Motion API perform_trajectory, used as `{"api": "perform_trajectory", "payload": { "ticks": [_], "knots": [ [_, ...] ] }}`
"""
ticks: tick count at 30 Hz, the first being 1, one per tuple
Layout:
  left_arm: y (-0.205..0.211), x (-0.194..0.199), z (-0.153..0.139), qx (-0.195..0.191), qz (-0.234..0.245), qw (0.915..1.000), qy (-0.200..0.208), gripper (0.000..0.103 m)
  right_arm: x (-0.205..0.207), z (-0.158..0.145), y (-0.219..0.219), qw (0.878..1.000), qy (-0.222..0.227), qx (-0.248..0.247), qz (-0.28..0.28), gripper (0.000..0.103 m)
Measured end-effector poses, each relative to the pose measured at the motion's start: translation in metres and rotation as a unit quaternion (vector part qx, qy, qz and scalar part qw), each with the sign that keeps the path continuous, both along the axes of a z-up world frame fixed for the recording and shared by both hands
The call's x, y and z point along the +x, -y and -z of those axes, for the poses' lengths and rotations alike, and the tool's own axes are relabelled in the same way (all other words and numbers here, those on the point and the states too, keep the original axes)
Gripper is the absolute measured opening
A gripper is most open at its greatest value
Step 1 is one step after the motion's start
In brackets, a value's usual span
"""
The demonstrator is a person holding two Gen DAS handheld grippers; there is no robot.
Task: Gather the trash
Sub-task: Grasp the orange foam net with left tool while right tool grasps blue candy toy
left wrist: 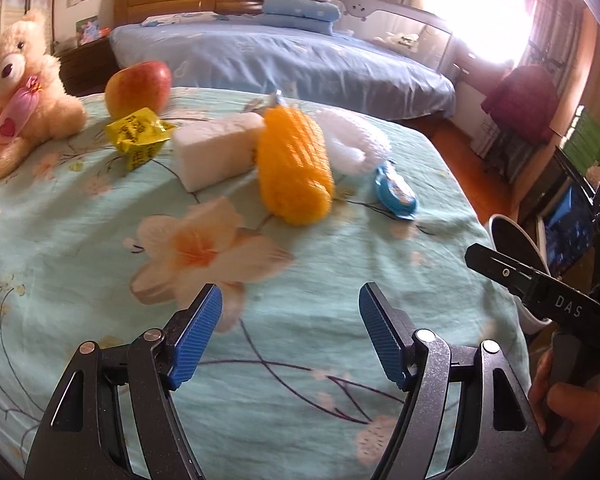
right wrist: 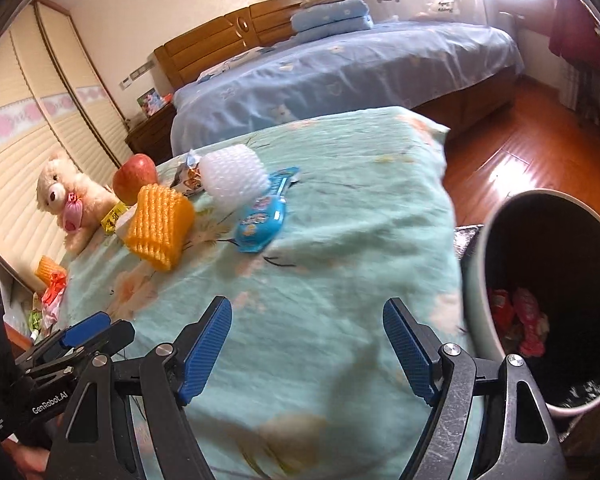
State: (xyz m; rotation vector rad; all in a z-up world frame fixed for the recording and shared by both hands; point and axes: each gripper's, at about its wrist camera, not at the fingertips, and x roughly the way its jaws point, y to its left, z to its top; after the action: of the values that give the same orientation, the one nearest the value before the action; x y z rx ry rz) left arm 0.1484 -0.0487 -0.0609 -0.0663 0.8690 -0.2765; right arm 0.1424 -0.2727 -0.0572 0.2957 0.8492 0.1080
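Currently both grippers empty: left gripper (left wrist: 290, 336) spread wide, right gripper (right wrist: 307, 350) released, nothing between the pads. On the floral sheet (left wrist: 100, 240): two orange foam nets (right wrist: 160, 226) (right wrist: 48, 268), one yellow wrapper (left wrist: 138, 136), one blue wrapper (right wrist: 262, 218), one bubble wrap piece (right wrist: 236, 178), one white block (left wrist: 216, 150). One apple (left wrist: 138, 88), one teddy bear (left wrist: 18, 88). One bin (right wrist: 476, 292) beside the bed, red wrappers inside.

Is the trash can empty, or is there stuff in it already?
Not empty. The right wrist view looks into the trash can beside the bed, and red and pink wrappers lie at its dark bottom. It is far from full.
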Motion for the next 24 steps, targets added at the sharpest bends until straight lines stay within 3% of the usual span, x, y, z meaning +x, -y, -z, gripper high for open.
{"api": "perform_trajectory", "payload": {
  "ticks": [13,18,24],
  "knots": [
    [-0.004,0.039,0.003,0.000,0.004,0.9999,-0.010,0.073,0.043,0.001,-0.023,1.000,-0.003,-0.005,-0.020,0.079],
    [0.000,0.050,0.003,-0.008,0.013,0.9998,-0.012,0.073,0.059,0.007,-0.026,1.000,-0.013,-0.005,-0.024,0.069],
    [0.006,0.064,0.005,0.010,0.009,0.9999,-0.006,0.070,0.078,0.011,-0.032,0.999,-0.022,-0.014,-0.029,0.059]
  ]
}}
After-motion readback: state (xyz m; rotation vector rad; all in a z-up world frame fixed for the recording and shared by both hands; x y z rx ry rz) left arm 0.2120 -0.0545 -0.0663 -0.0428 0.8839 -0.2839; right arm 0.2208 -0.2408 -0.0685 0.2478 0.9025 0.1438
